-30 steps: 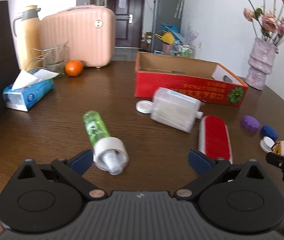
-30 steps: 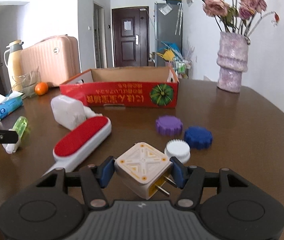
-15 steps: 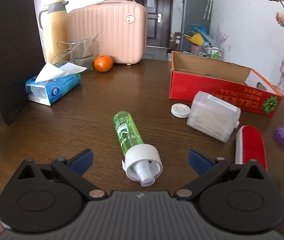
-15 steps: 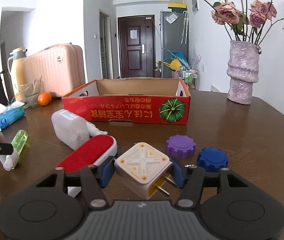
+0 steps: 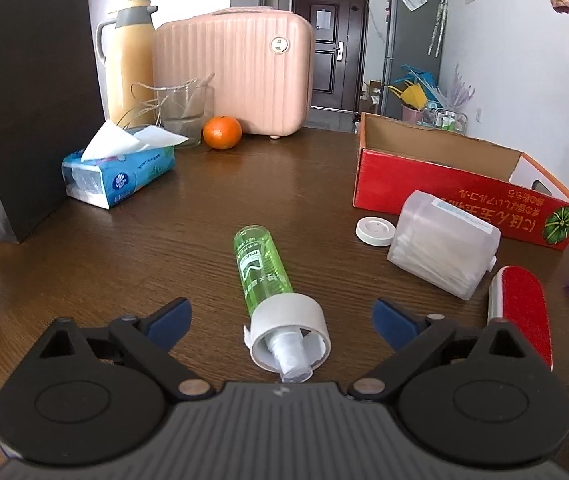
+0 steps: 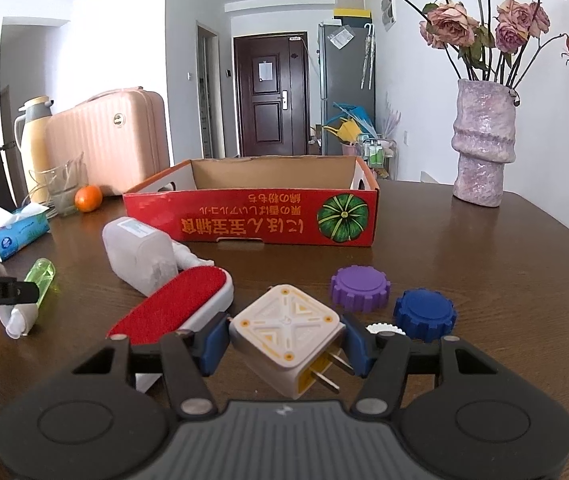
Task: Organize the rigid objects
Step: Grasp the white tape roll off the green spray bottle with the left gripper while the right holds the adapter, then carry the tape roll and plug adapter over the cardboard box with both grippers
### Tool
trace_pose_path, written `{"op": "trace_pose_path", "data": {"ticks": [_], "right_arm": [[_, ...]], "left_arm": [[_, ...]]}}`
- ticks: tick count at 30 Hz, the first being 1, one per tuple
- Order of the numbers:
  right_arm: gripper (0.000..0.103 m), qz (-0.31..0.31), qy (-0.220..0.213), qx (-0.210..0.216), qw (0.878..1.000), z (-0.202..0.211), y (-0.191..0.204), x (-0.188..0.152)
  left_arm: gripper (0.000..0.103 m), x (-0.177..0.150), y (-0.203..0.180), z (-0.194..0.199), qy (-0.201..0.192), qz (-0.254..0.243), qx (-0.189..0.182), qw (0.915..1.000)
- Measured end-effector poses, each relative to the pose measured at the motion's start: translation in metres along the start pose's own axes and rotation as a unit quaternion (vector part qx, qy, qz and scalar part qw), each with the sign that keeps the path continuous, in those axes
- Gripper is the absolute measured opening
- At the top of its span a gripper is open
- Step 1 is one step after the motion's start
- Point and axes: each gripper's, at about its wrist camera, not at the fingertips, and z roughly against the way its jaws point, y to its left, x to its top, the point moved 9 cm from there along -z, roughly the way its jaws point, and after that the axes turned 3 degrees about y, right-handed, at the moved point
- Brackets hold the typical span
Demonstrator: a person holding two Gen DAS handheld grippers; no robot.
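My left gripper (image 5: pixel 280 320) is open, its fingers on either side of the white spray head of a green spray bottle (image 5: pixel 262 264) that lies on the brown table (image 5: pixel 204 208). My right gripper (image 6: pixel 284 344) is shut on a white plug adapter (image 6: pixel 284 332) and holds it above the table. A red open cardboard box (image 6: pixel 252 220) stands beyond it; it also shows in the left wrist view (image 5: pixel 464 188). A red lint brush (image 6: pixel 172 308), a clear plastic container (image 6: pixel 136 252), a purple cap (image 6: pixel 358 288) and a blue cap (image 6: pixel 424 314) lie on the table.
A white lid (image 5: pixel 375 231) lies beside the container. A tissue pack (image 5: pixel 116 172), orange (image 5: pixel 222 132), glass (image 5: pixel 180 116), thermos (image 5: pixel 128 60), pink case (image 5: pixel 236 68) and black bag (image 5: pixel 32 100) stand at the back left. A vase (image 6: pixel 480 148) stands at the back right.
The left gripper has swung left and lined up on the spray bottle, which now lies between its fingers. The right gripper has risen with the adapter, and the box looks nearer.
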Motion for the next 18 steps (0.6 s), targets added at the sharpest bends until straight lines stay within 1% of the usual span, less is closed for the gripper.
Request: {"op": "trace_pose_path", "data": {"ticks": [2, 4, 6, 11, 18], "right_arm": [[0.059, -0.001, 0.0, 0.001, 1.0, 0.0, 0.0, 0.0], [0.059, -0.002, -0.002, 0.001, 1.0, 0.001, 0.0, 0.0], [0.059, -0.004, -0.005, 0.003, 1.0, 0.003, 0.0, 0.0], [0.059, -0.01, -0.012, 0.008, 1.0, 0.008, -0.001, -0.001], [0.059, -0.013, -0.021, 0.013, 1.0, 0.016, -0.001, -0.002]], "left_arm": [[0.084, -0.001, 0.001, -0.003, 0.005, 0.003, 0.001, 1.0], [0.059, -0.003, 0.001, -0.006, 0.014, 0.004, -0.008, 0.9999], [0.045, -0.005, 0.001, -0.008, 0.022, 0.008, -0.016, 0.9996], [0.045, -0.011, 0.006, 0.0, 0.022, 0.018, -0.014, 0.9995], [0.044, -0.022, 0.001, 0.017, 0.02, 0.007, -0.024, 0.9995]]}}
